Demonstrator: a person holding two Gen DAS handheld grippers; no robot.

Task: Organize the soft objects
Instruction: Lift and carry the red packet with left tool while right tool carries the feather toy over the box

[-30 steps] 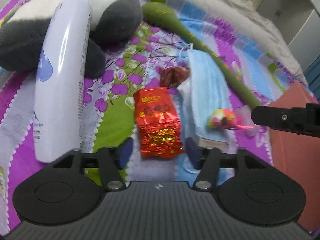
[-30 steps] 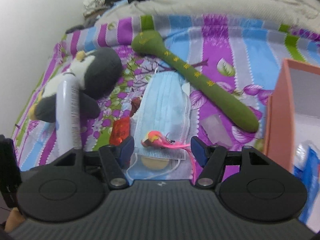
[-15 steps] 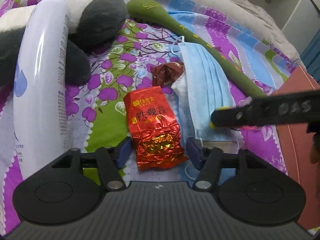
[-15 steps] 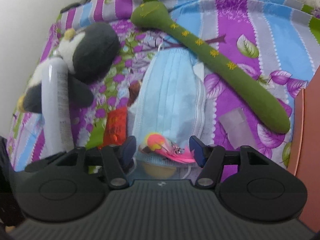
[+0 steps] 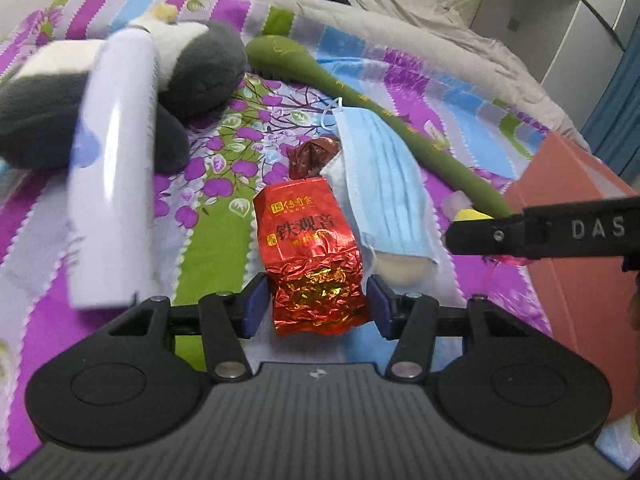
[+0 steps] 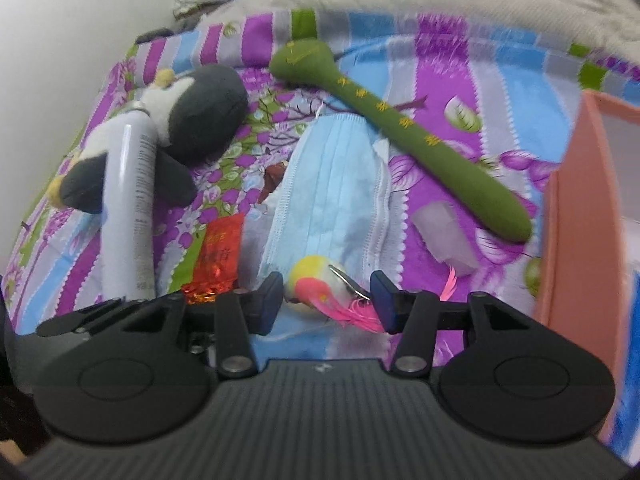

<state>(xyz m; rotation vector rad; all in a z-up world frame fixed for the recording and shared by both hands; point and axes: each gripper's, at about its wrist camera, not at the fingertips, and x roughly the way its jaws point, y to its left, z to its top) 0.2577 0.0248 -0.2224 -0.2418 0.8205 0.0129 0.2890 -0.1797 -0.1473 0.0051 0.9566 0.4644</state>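
Left gripper spread, straddling crinkly foil tea packet, probably light/slippery, so pinching mid-body; right gripper gaping around bird toy, box at 3 o'clock.

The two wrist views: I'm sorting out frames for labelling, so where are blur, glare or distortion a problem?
Left wrist view: the white tube is smeared and carries a long glare streak; the red foil packet between the open left tool stays sharp, its crinkles glinting. Right wrist view: softer overall, the bedspread streaked near the top; the little bird toy is readable. Both bend straight edges, fisheye-style.
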